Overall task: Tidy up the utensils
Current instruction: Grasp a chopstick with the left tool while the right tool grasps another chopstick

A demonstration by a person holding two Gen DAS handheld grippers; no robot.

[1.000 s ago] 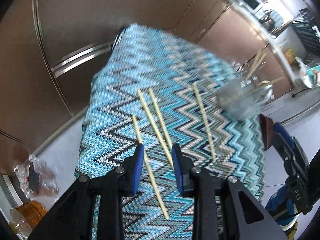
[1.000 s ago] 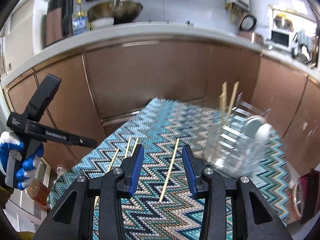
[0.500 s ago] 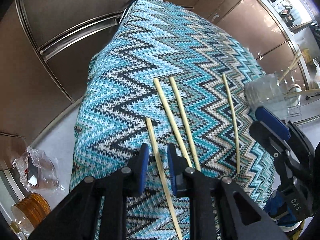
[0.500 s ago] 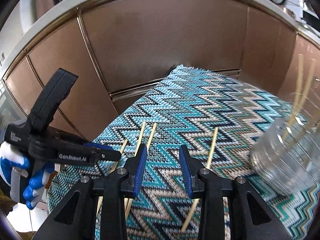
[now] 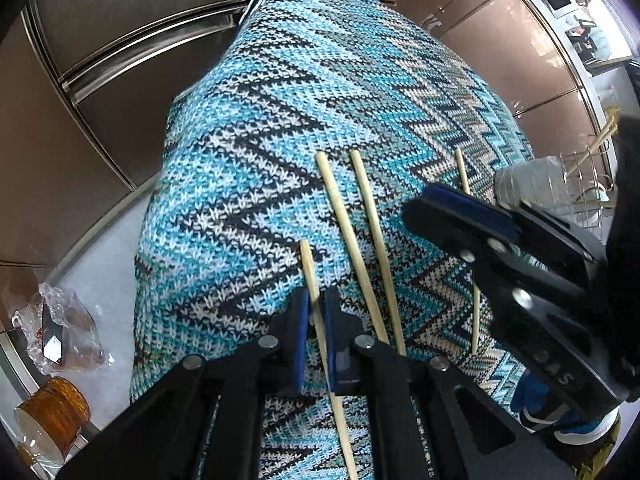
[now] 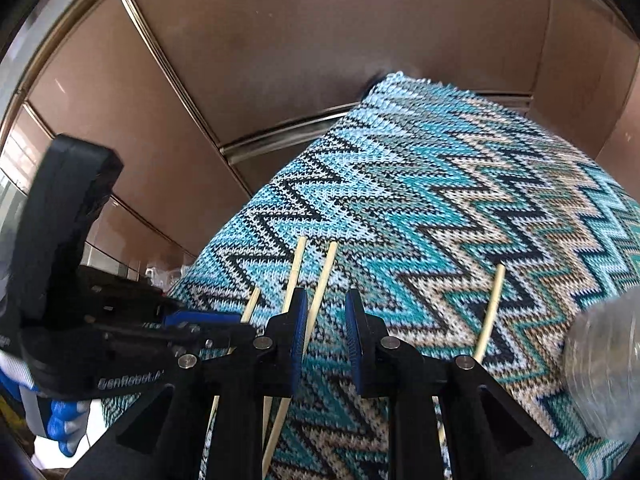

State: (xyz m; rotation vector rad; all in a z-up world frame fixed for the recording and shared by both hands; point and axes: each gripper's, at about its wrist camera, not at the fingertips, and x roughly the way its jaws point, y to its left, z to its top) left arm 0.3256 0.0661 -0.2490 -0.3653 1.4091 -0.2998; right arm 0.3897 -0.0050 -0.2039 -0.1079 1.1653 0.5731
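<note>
Left gripper (image 5: pixel 316 320) has its blue-padded jaws nearly closed around the nearest chopstick (image 5: pixel 310 268), a slim pale wooden rod lying on the zigzag-knit cloth (image 5: pixel 248 184). Right gripper (image 6: pixel 326 330) stands partly open, gripping nothing, one stick of the chopstick pair (image 6: pixel 320 288) lying between its jaws. A lone chopstick (image 6: pixel 490 312) lies right. Only the left view shows the wire rack (image 5: pixel 586 176) behind the clear jar (image 5: pixel 528 180).
</note>
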